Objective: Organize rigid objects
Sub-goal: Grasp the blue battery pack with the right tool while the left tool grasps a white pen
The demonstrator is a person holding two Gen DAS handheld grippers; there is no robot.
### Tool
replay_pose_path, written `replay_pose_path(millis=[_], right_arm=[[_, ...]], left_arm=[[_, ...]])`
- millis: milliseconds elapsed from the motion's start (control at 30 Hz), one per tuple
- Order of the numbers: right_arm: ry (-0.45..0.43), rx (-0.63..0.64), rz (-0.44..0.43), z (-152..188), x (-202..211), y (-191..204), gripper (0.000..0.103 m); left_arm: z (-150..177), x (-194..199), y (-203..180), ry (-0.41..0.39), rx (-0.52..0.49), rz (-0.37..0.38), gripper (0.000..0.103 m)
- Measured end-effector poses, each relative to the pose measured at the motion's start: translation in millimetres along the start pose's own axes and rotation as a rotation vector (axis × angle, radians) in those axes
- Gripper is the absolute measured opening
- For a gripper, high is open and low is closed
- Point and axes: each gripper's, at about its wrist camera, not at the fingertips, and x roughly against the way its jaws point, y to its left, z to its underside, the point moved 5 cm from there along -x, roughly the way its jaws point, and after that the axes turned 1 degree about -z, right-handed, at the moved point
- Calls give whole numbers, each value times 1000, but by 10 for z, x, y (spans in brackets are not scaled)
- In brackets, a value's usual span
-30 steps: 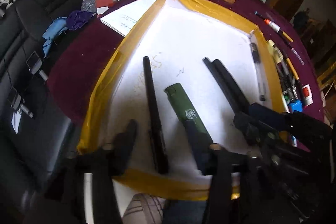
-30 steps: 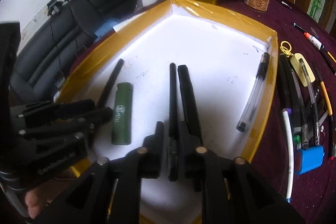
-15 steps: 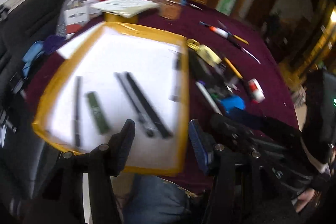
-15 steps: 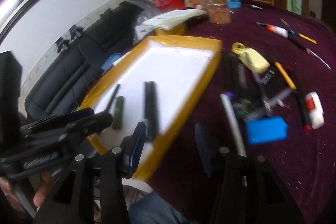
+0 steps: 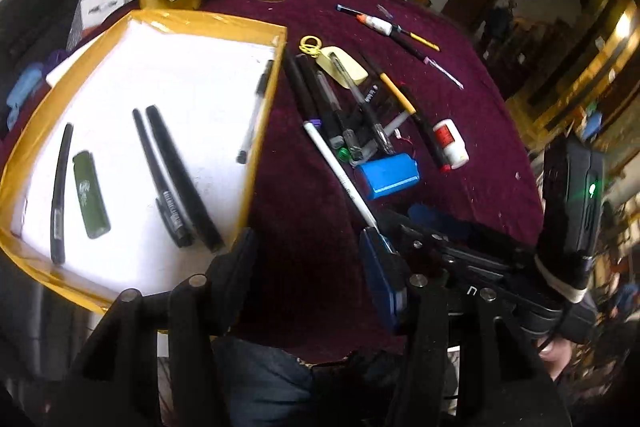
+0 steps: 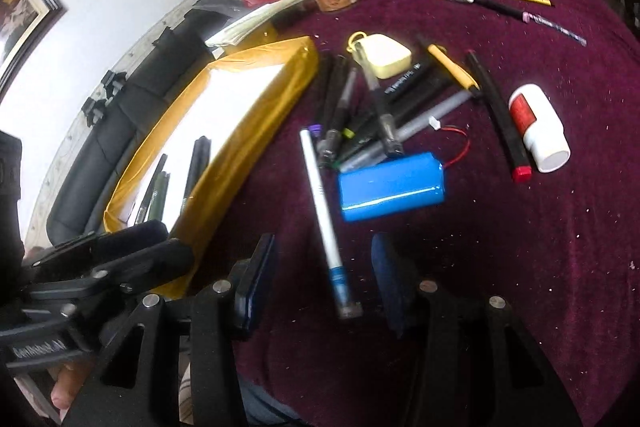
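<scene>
Maroon cloth covers the table (image 6: 520, 247), where the right gripper (image 6: 324, 279), jaws spread and holding nothing, straddles the near end of a white pen (image 6: 320, 195) lying just beside a blue battery pack (image 6: 392, 185) at the edge of the loose pile; the step in hand appears to be fetching the next item for the yellow-rimmed tray (image 5: 256, 163), so the next move calls for lowering and closing squarely across the barrel. The left gripper (image 5: 308, 267), jaws likewise spread and empty, hangs beside the tray's right rim. One second ago both grippers were over the tray's pens and green lighter (image 5: 91, 195); they have since swung right to the pile.
</scene>
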Motion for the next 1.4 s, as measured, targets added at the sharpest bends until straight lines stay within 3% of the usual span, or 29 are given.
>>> replay_pose_path(millis=[300, 500, 700, 867, 1000, 1133, 1233, 1400], right_arm=[[-21, 14, 35, 4, 39, -46, 48], [-3, -30, 86, -201, -87, -243, 48], [25, -136, 76, -298, -188, -361, 51], [29, -172, 184, -459, -312, -340, 53], [11, -43, 318, -504, -428, -236, 52], [21, -28, 296, -459, -339, -327, 42], [14, 23, 329, -376, -228, -407, 39], [-5, 4, 345, -233, 16, -649, 37]], left_arm=[[-235, 169, 348, -59, 96, 18, 57], [-228, 98, 352, -38, 84, 3, 57], [-201, 84, 293, -31, 46, -19, 57], [-173, 144, 292, -41, 24, -27, 57], [-133, 184, 298, -39, 17, -25, 57], [-74, 201, 293, -34, 10, -39, 57], [-76, 212, 253, -32, 9, -34, 57], [-78, 146, 117, 3, 4, -3, 57]])
